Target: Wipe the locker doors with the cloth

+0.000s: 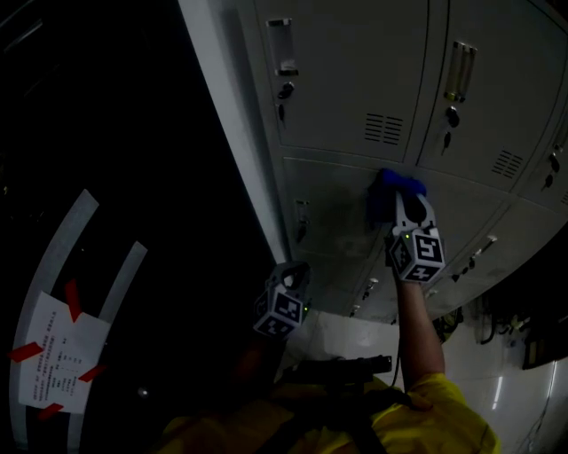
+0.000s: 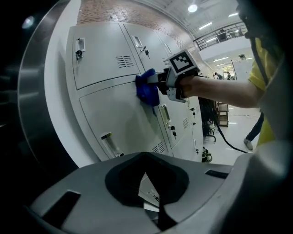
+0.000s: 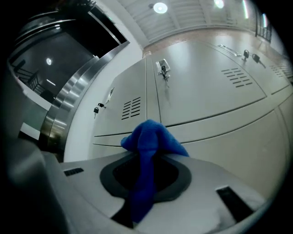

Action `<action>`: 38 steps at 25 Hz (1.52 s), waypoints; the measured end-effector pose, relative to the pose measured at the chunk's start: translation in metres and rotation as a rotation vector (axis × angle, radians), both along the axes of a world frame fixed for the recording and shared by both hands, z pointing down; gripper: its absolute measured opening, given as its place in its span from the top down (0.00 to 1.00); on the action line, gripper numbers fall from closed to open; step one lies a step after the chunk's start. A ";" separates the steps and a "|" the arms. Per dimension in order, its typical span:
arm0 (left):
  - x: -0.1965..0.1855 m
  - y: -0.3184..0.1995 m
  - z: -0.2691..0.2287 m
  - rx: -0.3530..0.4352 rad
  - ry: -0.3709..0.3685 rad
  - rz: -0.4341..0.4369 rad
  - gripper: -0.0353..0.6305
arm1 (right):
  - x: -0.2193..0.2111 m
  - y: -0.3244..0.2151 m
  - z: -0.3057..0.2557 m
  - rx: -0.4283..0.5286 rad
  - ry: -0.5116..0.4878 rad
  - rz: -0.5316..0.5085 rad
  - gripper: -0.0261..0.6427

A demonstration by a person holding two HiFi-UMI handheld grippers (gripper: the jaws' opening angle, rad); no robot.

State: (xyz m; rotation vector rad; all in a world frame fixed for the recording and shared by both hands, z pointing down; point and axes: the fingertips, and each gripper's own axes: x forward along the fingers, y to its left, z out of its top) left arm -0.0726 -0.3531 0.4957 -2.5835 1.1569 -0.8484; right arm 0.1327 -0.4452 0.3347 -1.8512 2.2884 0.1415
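Against the seam between two grey locker doors [image 1: 355,97], we press the blue cloth [image 1: 395,191] to the metal, our right gripper [image 1: 411,211] clamped on its bunched end. Lower and to the left, our left gripper [image 1: 295,270] hangs near the bank's edge, jaws drawn together on nothing, well apart from the cloth.

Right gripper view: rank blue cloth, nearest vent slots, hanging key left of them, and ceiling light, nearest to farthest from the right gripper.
1. Blue cloth, clamped by the right gripper.
2. Vent slots, just up-left of the cloth.
3. Key, farther left.
4. Ceiling light, top centre.
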 end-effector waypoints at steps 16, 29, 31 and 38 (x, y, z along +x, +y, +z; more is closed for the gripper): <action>-0.016 0.000 -0.001 -0.027 0.045 -0.029 0.96 | -0.179 -0.054 0.066 -0.146 0.044 -0.323 0.86; 0.032 -0.013 -0.002 -0.026 0.078 0.091 0.96 | -0.091 -0.013 0.076 -0.129 -0.011 -0.214 0.86; 0.020 -0.013 -0.001 -0.031 0.072 0.062 0.96 | -0.140 -0.026 0.106 -0.195 0.005 -0.307 0.86; -0.029 -0.002 0.009 -0.055 0.072 -0.060 0.96 | -0.250 -0.070 0.175 -0.356 0.061 -0.490 0.86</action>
